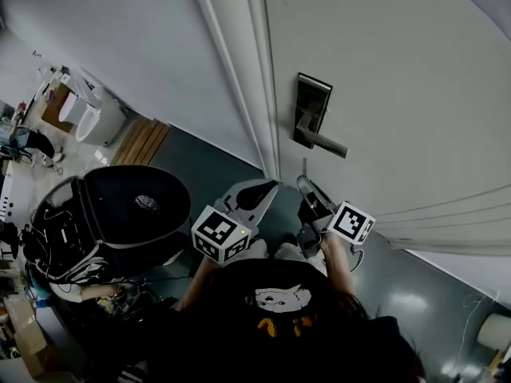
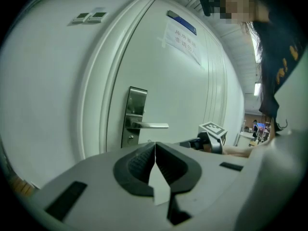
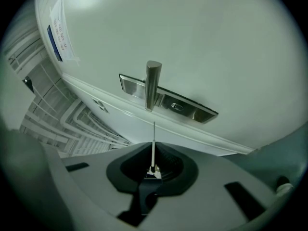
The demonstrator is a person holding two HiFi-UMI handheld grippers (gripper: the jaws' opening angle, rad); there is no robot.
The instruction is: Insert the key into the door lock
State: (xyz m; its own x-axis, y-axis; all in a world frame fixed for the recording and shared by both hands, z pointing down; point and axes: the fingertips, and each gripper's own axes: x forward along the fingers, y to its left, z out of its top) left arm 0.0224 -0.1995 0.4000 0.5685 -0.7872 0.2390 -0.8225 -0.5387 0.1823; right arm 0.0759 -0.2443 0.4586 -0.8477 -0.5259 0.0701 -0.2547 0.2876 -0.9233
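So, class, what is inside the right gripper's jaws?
The right gripper holds a thin key, its blade pointing toward the lock plate. The jaws mostly cover the key's gripped end, so its head cannot be made out.

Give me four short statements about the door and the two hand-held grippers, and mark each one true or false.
1. The right hand-held gripper holds the key. True.
2. The key is already in the lock. False: its tip is still short of the lock, with a gap between them.
3. The left hand-held gripper is open. False: its jaws are together with nothing between them.
4. A paper notice is stuck on the door. True.
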